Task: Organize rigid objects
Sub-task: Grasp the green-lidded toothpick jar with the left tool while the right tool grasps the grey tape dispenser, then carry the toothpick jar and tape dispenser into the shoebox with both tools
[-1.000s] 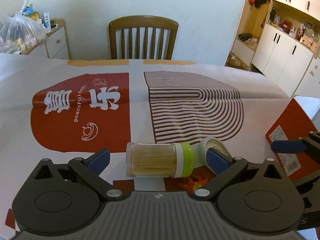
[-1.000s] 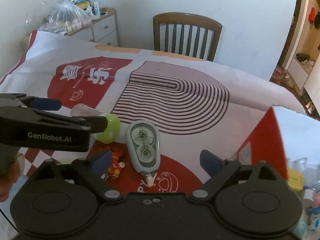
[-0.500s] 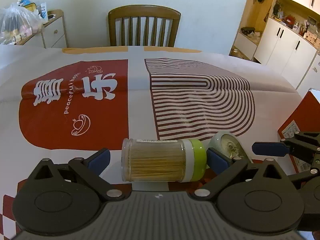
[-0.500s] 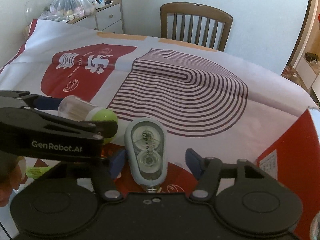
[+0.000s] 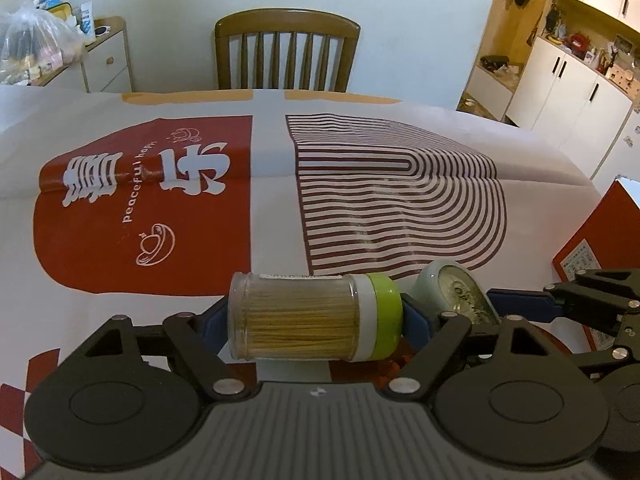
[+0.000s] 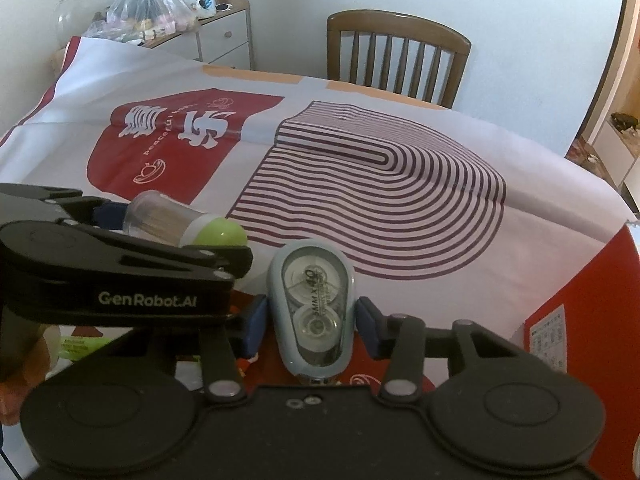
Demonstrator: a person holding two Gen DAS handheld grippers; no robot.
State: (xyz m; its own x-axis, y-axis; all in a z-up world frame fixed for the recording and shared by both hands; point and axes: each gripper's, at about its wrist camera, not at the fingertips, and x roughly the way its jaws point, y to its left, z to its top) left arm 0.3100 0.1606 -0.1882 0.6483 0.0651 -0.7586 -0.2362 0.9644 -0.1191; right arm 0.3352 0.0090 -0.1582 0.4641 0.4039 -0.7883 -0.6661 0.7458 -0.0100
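My left gripper (image 5: 314,322) is shut on a clear toothpick jar (image 5: 300,316) with a green lid, held sideways by its two ends just above the table. The jar also shows in the right wrist view (image 6: 176,222). My right gripper (image 6: 310,318) is shut on a grey-blue correction tape dispenser (image 6: 312,308), gripped across its sides, its tip toward the camera. The dispenser also shows in the left wrist view (image 5: 456,290), right of the jar. The two grippers are side by side, close together.
A red cardboard box (image 6: 576,320) stands at the right edge, also in the left wrist view (image 5: 600,252). A small orange-red toy (image 5: 394,364) lies under the grippers. A printed cloth (image 5: 360,184) covers the table. A wooden chair (image 5: 286,54) stands at the far side.
Both grippers closed from open: the left onto the toothpick jar, the right onto the correction tape. Both objects now sit higher and nearer the cameras.
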